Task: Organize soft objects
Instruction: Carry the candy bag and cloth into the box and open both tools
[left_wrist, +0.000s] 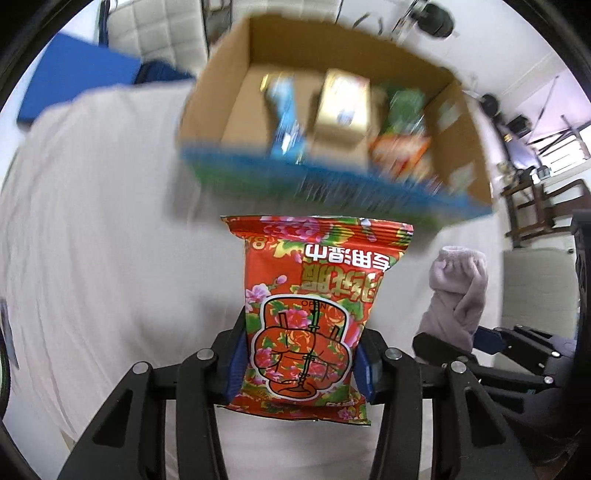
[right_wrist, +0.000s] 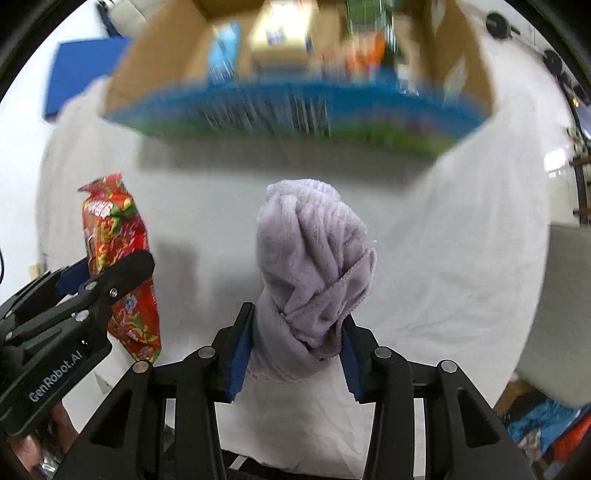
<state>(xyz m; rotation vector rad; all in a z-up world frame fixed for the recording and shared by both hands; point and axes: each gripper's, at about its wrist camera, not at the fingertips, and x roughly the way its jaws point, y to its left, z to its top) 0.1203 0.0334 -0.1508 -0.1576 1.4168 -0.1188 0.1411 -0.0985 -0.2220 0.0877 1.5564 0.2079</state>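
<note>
The left gripper pinches a light, crinkly red floral snack bag low down, while the right gripper squeezes a soft lilac fleece towel; both should yield easily.

A desk covered with a white, slightly wrinkled cloth carries the things. Near its far edge stands an open cardboard box, its front side printed in blue and green. The box rests directly on the cloth and throws a soft shadow toward the middle of the desk. The picture is blurred there, so the packages inside the box cannot be read.
</note>
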